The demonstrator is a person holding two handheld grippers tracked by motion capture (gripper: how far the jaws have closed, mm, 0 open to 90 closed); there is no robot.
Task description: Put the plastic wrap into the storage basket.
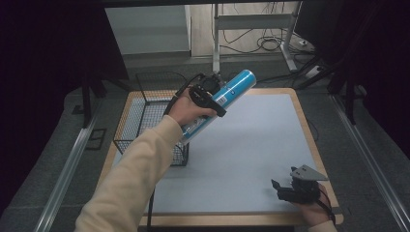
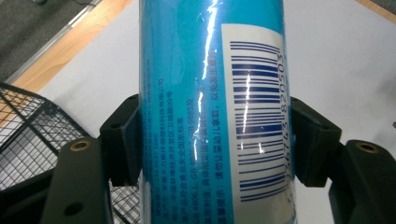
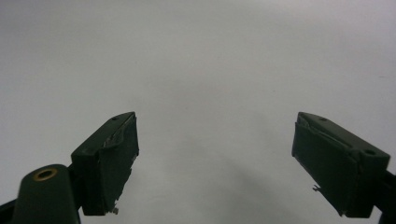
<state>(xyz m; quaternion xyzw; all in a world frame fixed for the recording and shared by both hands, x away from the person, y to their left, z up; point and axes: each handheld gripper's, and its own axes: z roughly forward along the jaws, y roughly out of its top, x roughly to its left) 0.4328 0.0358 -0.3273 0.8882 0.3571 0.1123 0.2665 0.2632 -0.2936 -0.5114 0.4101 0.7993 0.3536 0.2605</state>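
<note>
A long blue cylindrical can (image 1: 223, 100) with a white barcode label is held tilted in the air above the table's left half, its top pointing up and to the right. My left gripper (image 1: 209, 99) is shut on the blue can (image 2: 212, 112) around its middle, both pads pressed against its sides. My right gripper (image 1: 285, 189) rests low near the table's front right corner, and in the right gripper view the right gripper (image 3: 215, 163) stands open over bare white surface with nothing between its jaws.
A black wire basket (image 1: 145, 123) stands at the table's left side, just below and left of the can; the wire basket (image 2: 32, 135) also shows in the left gripper view. The white mat (image 1: 261, 140) has wooden edges. Cables and desk legs lie beyond the far edge.
</note>
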